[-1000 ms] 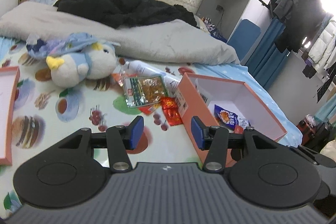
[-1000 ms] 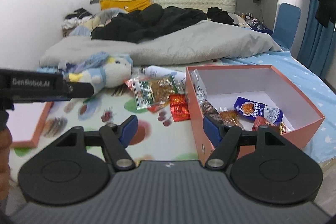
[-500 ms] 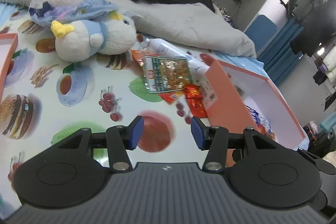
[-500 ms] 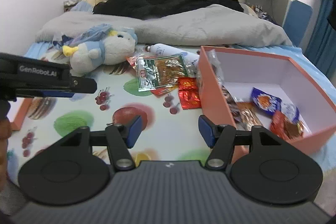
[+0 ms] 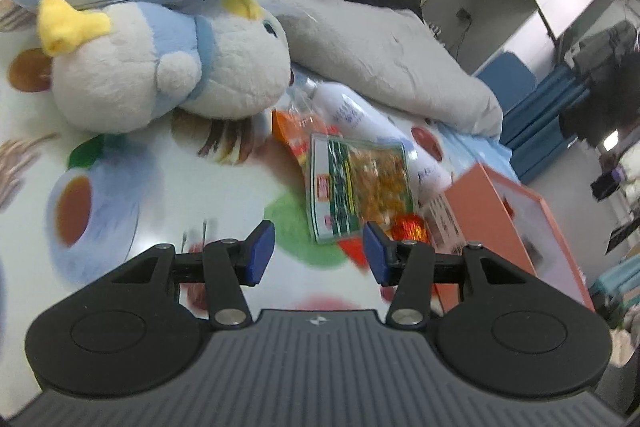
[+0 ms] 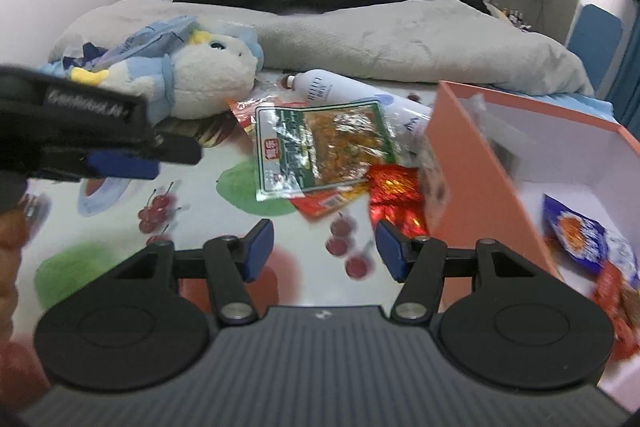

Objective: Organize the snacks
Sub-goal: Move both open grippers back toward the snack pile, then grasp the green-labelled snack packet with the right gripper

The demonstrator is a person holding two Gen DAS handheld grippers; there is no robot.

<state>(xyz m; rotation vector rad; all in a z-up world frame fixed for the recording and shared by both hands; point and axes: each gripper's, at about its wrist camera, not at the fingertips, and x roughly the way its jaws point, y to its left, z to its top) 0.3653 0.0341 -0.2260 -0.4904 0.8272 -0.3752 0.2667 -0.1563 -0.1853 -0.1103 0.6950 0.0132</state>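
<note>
Loose snacks lie on the fruit-print bed sheet: a clear packet with a green label (image 5: 360,191) (image 6: 324,147), a red foil packet (image 5: 408,229) (image 6: 394,195) and an orange packet (image 6: 328,201) under them. To their right stands an open orange box (image 6: 468,167) (image 5: 516,223) holding a blue packet (image 6: 580,235) and red ones. My left gripper (image 5: 318,251) is open and empty, low over the sheet just short of the clear packet. My right gripper (image 6: 325,249) hovers before the red foil packet; its jaws are closing with nothing between them.
A blue-and-white plush toy (image 5: 160,75) (image 6: 204,79) lies left of the snacks. Behind them is a white bottle (image 5: 348,111) (image 6: 332,87). A grey blanket (image 6: 400,39) and black clothes fill the back of the bed. A hand (image 6: 8,239) shows at the left edge.
Both grippers have come down and forward towards the snack pile, which now looks much nearer. The right jaws have narrowed. The left jaws keep the same gap.
</note>
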